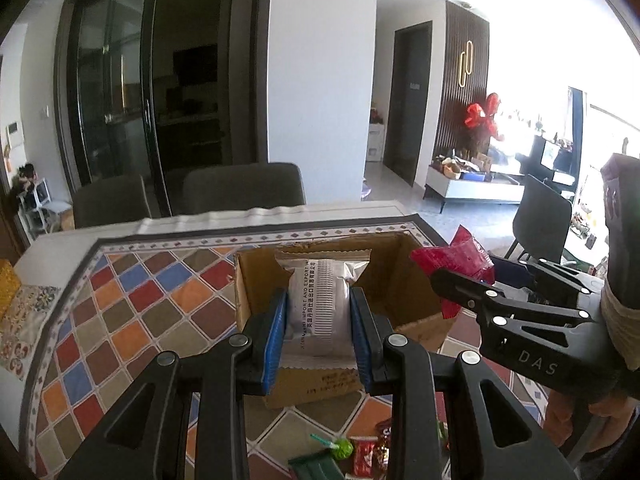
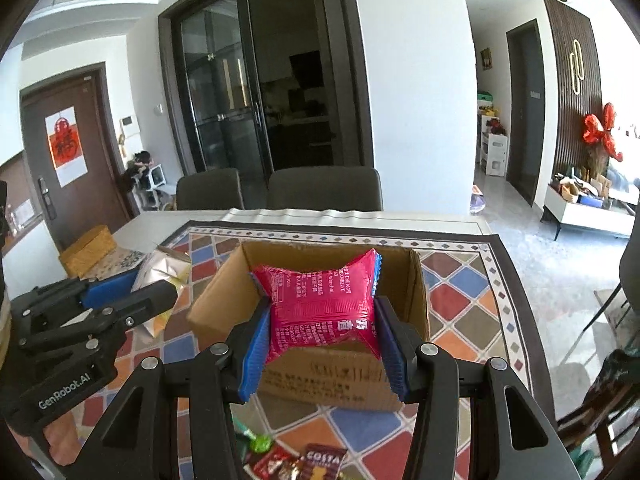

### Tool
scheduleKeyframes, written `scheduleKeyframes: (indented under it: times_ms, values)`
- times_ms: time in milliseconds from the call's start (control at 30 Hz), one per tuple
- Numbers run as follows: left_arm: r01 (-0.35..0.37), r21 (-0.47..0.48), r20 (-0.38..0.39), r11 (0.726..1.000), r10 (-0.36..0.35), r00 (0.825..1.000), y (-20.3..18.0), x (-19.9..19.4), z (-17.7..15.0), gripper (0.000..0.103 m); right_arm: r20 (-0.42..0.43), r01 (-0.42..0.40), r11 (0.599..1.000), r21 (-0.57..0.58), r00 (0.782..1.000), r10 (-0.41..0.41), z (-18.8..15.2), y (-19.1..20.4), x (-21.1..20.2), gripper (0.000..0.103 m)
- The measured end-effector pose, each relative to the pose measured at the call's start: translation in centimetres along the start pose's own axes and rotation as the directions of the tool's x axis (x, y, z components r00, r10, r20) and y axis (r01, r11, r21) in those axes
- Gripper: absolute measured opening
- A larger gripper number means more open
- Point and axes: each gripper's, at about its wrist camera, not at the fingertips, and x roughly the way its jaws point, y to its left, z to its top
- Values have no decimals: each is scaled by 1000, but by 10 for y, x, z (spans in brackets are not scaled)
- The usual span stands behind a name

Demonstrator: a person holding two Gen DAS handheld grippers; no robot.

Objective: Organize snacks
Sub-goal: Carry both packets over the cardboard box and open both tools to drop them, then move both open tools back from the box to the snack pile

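Packets pinched between claw pads.

Left gripper, right gripper (both angled down): jaws clamped.

You are working in a home's dining and living area: a table under a diamond-patterned cloth, upholstered chairs, glass sliding doors (a dim kitchen behind), a red-postered entry door and a low media console.

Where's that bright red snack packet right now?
In the right wrist view, the red snack packet is centre frame, clamped in the right tool, held above the open cardboard box on the patterned tablecloth.
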Motion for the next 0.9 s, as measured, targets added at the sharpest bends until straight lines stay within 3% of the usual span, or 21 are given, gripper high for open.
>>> scheduleKeyframes:
  times_ms: [233,400,500,533,600,900]
  values:
    - [19,-54,-76,998,-23,997,15,40,12,31,-57,17,1000,5,998,-17,17,-5,35,51]
    - [23,-32,-120,999,-27,992,13,59,16,32,-85,23,1000,6,996,-22,26,-10,53,51]
    - [17,-27,-127,999,-20,992,15,67,17,39,-107,25,999,28,994,-22,28,-14,63,51]
    - [19,-29,-127,999,-22,992,16,68,17,49,-113,26,999,34,993,-22,29,-16,66,53]
    - [3,-30,-117,1000,-7,993,17,67,17,59,-126,39,998,42,992,-34,30,-18,72,61]
    - [-34,-4,-78,999,34,996,13,37,3,59,-132,43,998,38,991,-38,16,-12,59,64]
